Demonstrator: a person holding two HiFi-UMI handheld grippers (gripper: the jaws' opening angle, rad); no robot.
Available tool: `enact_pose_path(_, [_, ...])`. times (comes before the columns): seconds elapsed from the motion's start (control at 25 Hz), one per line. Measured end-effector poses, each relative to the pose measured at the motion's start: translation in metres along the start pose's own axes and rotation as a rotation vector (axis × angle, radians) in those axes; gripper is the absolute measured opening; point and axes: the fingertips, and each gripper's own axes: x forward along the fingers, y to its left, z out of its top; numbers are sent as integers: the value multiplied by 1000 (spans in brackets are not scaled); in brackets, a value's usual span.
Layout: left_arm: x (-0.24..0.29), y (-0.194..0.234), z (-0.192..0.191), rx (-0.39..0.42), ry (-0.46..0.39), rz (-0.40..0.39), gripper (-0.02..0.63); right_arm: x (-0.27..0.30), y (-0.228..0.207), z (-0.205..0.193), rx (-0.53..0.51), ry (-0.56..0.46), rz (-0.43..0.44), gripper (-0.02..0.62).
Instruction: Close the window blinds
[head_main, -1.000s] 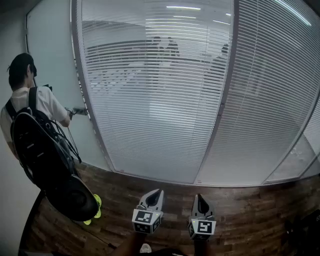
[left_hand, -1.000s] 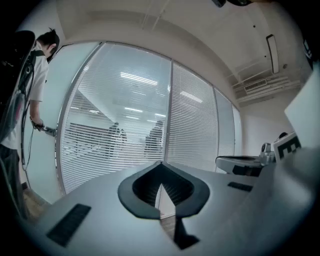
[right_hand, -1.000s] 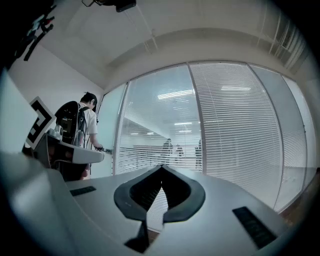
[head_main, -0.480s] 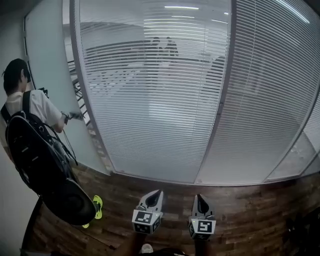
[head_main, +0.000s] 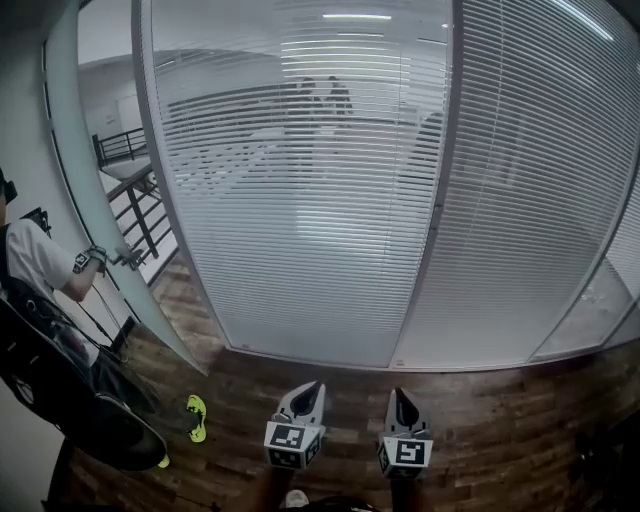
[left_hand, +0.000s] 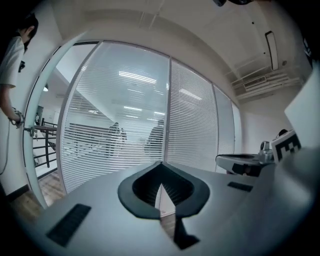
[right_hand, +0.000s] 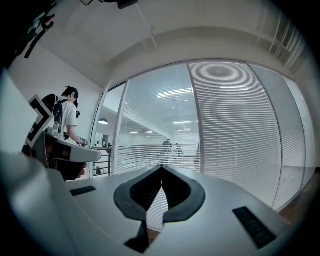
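Window blinds (head_main: 300, 220) well ahead, apart from left tongs (head_main: 314, 384) and right tongs (head_main: 399, 393), both closed, empty

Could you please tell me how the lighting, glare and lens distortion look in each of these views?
Head view: fisheye bows the window frame; ceiling-light streaks glare across the top of the blinds; the floor is dim. Left gripper view: black vignetted corners, left gripper soft up close, blinds sharp. Right gripper view: same vignette, similar streaks on the blinds, right gripper soft.

No readable text, label, number anywhere (marker cubes (head_main: 288, 441) bear only black-white square patterns).
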Motion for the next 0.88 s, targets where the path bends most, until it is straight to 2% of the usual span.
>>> enact_pose_path(0.24, [5, -4, 7, 13, -5, 19, 0, -1, -11, -9, 18, 57, -16, 3])
enact_pose_path(0.44, [7, -17, 13, 15, -16, 9, 0, -8, -16, 9, -8, 34, -9, 3])
enact_pose_path(0.56, [9, -28, 14, 22, -25, 9, 0, -16, -29, 3, -22, 23, -1, 3])
enact_pose_path(0.76, [10, -45, 6, 16, 2, 29, 0, -29, -55, -6, 4, 60, -31, 3])
enact_pose_path(0.88, [11, -61, 2, 19, -1, 23, 2, -34, -59, -10, 10, 56, -11, 3])
